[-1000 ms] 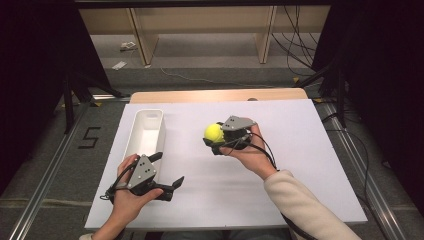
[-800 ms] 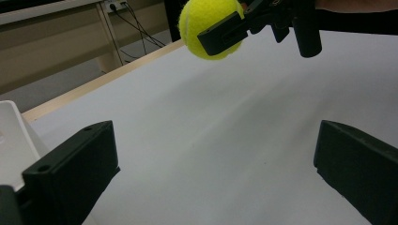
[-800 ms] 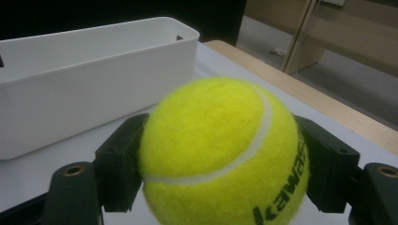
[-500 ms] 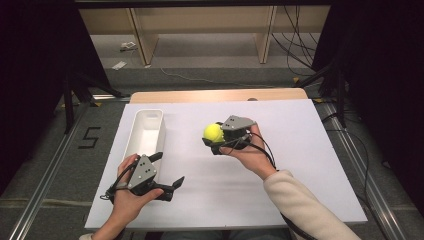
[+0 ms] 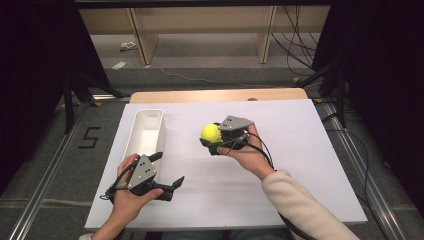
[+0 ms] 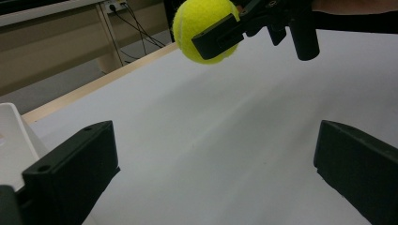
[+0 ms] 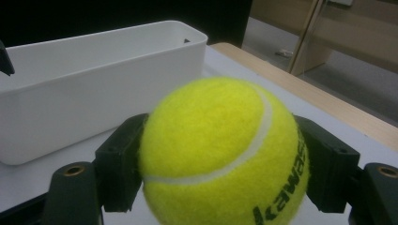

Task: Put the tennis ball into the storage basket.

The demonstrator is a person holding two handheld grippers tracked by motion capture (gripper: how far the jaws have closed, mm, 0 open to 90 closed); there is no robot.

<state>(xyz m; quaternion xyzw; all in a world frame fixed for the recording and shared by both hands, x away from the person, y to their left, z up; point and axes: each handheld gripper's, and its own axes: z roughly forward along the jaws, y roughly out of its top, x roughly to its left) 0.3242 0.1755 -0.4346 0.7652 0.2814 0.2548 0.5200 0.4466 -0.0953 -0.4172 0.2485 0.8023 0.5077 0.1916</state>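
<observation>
Since a second ago almost nothing has shifted: our right hand-held gripper (image 5: 214, 139) still clamps the tennis ball (image 5: 211, 132), lifted clear of the counter (image 5: 300, 165), to the right of the white bin (image 5: 145, 131). We judge the carry toward the bin has paused. Our left hand-held gripper (image 5: 167, 172) rests wide open and empty near the bin's near end. Between ball and bin the counter lies bare, leaving free passage.

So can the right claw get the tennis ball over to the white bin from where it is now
Probably yes. The right claw holds the tennis ball above the table, and bare white tabletop lies between it and the white bin. The left claw sits nearer the person.
</observation>
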